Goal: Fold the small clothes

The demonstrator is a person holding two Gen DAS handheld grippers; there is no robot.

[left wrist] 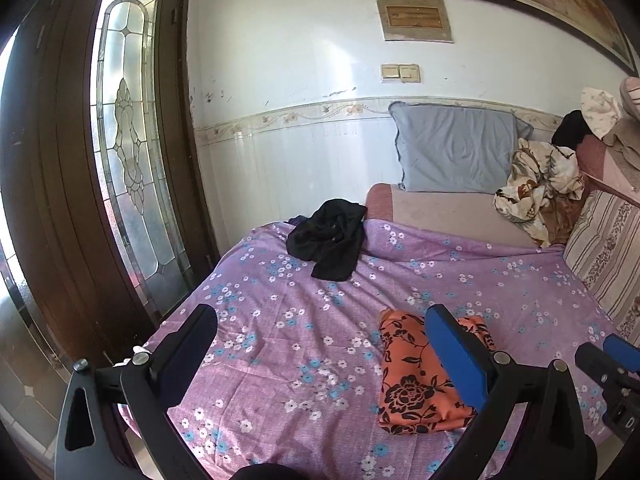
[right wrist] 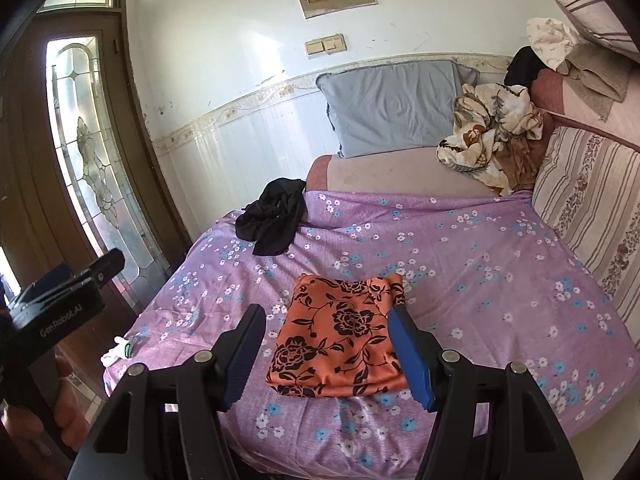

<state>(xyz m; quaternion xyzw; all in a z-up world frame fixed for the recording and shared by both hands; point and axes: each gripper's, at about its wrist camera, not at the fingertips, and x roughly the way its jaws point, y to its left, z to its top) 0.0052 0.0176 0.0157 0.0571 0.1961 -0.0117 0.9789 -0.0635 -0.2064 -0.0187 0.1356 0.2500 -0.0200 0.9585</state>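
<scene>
Orange cloth (right wrist: 340, 344) folded on bed, both grippers spread, empty

The only writing I can make out is "GenRobot.AI", in pale letters along the black body of the left gripper (right wrist: 68, 280), seen at the left edge of the right wrist view. The wall plaque (left wrist: 415, 17) high on the white wall carries a dark band with lines of what may be lettering, and a small blue tag at its upper left corner, but both are too blurred to read in either view. The framed picture (left wrist: 532, 0) at the upper right shows nothing I can read.
</scene>
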